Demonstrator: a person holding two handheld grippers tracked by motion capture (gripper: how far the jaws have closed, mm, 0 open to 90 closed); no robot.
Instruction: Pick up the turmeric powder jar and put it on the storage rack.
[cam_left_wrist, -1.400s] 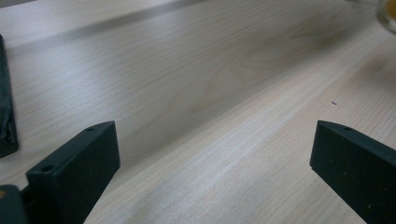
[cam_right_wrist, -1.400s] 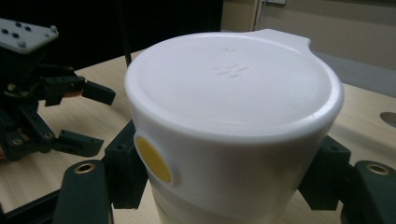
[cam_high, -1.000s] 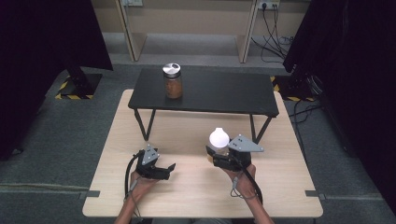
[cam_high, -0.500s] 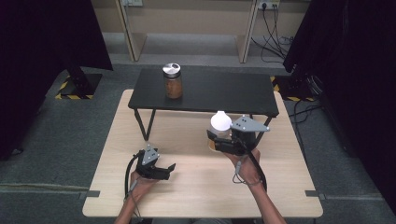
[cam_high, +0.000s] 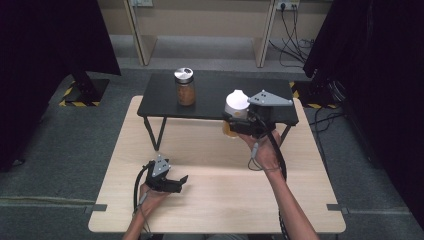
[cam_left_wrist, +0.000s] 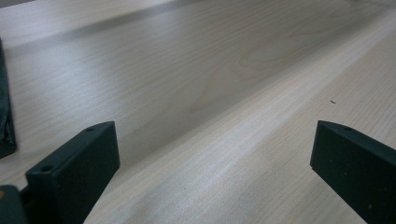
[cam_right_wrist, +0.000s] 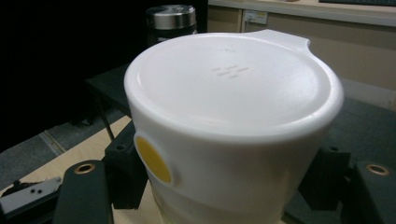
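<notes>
My right gripper (cam_high: 236, 124) is shut on a white-lidded container (cam_high: 236, 105) and holds it in the air at the front edge of the low black table (cam_high: 215, 95). In the right gripper view the white lid (cam_right_wrist: 233, 84) is close up, with black jaws on both sides of the body below it. A glass jar with a metal lid (cam_high: 184, 86) stands on the black table, and that jar (cam_right_wrist: 171, 21) rises beyond the white lid. My left gripper (cam_high: 176, 183) rests open on the wooden table (cam_high: 220, 175), bare wood (cam_left_wrist: 210, 102) between its jaws.
The low black table stands on thin angled legs (cam_high: 161, 135) across the far half of the wooden table. Dark curtains hang at both sides. Cables (cam_high: 295, 20) trail on the floor at the back right by a pale wall unit.
My right gripper has risen with the white-lidded container, from the wooden table up toward the black table's front edge. The left gripper has stayed in place.
</notes>
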